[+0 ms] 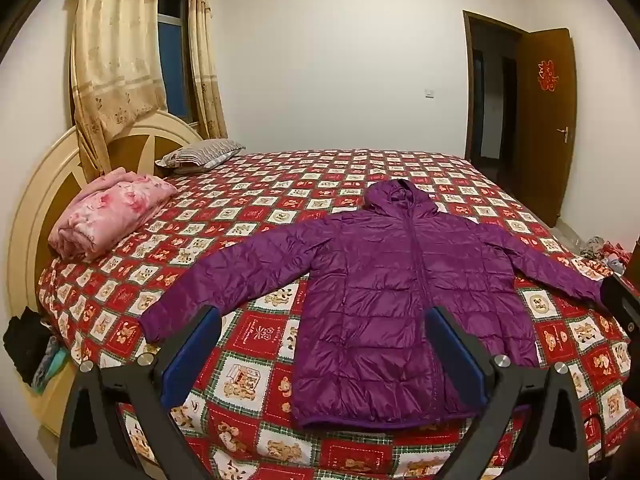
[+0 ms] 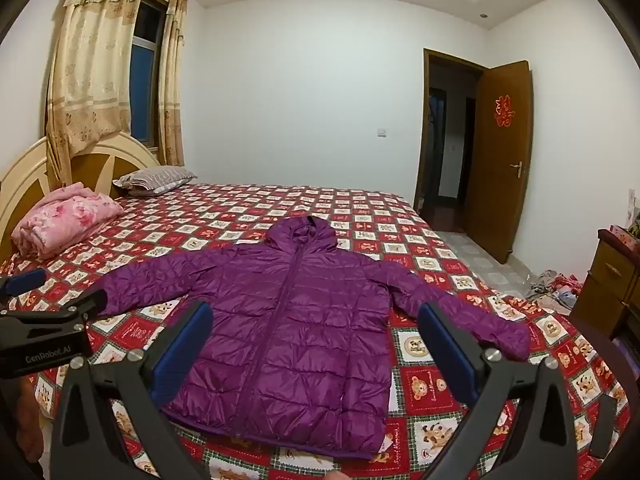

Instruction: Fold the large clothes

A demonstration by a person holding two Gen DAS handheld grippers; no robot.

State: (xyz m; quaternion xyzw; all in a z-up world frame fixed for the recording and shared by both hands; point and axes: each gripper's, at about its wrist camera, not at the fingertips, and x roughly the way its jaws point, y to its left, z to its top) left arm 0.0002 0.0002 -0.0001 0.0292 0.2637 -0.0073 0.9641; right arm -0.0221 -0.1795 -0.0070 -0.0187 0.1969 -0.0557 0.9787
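Observation:
A purple hooded puffer jacket [image 1: 384, 296] lies flat and zipped on the bed, front up, both sleeves spread out to the sides; the right wrist view shows the jacket [image 2: 292, 320] too. My left gripper [image 1: 324, 320] hovers open above the jacket's lower left side, blue pads wide apart, nothing between them. My right gripper [image 2: 316, 318] is open as well, held over the jacket's lower half and touching nothing. The left gripper's body [image 2: 44, 320] shows at the left edge of the right wrist view.
The bed [image 1: 256, 332] has a red checked bear-print cover. A folded pink blanket [image 1: 108, 216] and a striped pillow [image 1: 200, 154] lie by the headboard. An open brown door [image 2: 500, 160] and a wooden cabinet [image 2: 612, 280] stand to the right, with clutter on the floor.

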